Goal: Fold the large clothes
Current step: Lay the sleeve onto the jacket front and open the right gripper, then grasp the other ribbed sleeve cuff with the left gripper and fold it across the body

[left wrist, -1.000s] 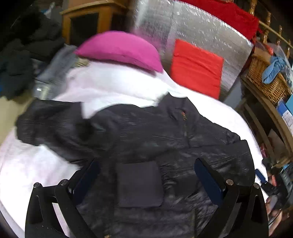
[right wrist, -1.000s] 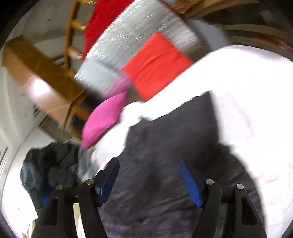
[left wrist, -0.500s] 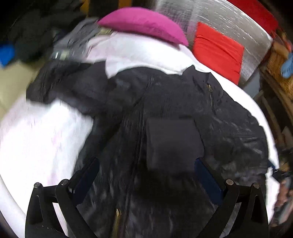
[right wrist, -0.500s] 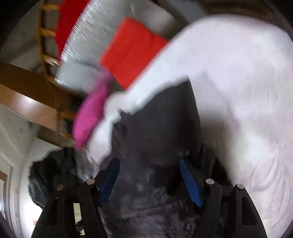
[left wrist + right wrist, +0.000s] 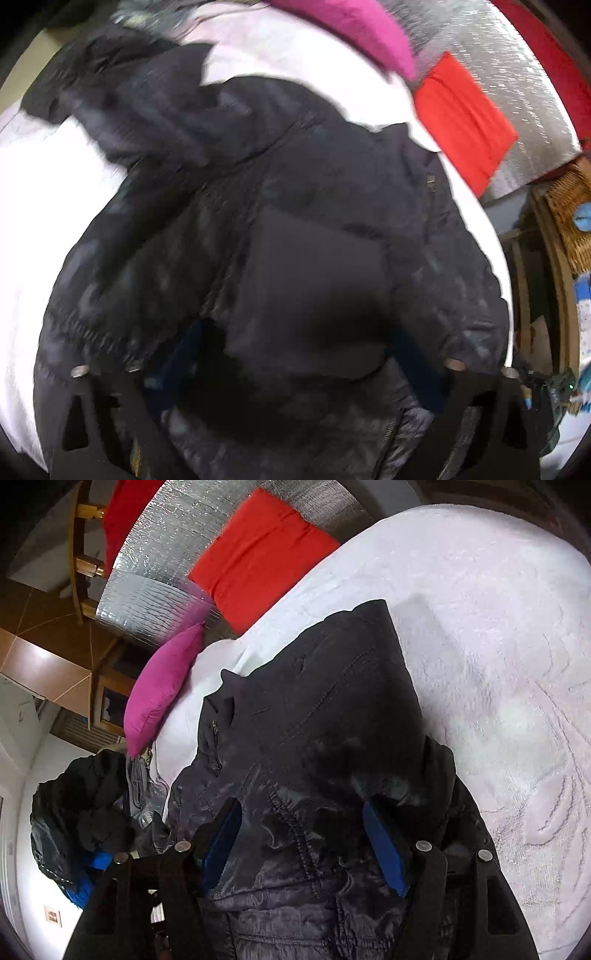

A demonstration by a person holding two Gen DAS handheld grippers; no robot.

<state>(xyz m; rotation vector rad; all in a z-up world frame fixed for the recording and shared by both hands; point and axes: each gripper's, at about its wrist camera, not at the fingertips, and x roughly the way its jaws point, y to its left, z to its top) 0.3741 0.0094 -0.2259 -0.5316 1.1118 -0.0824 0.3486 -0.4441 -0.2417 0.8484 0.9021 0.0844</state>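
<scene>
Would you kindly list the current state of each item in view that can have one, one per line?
black jacket: spread front-up on the white cover, not yet folded; one sleeve stretched out sideways.
left gripper: open, low over the jacket's hem, fingers partly hidden by fabric.
right gripper: open, straddling the jacket fabric.
white cover: lying flat, lightly creased.
pink pillow: resting at the cover's far edge.
</scene>
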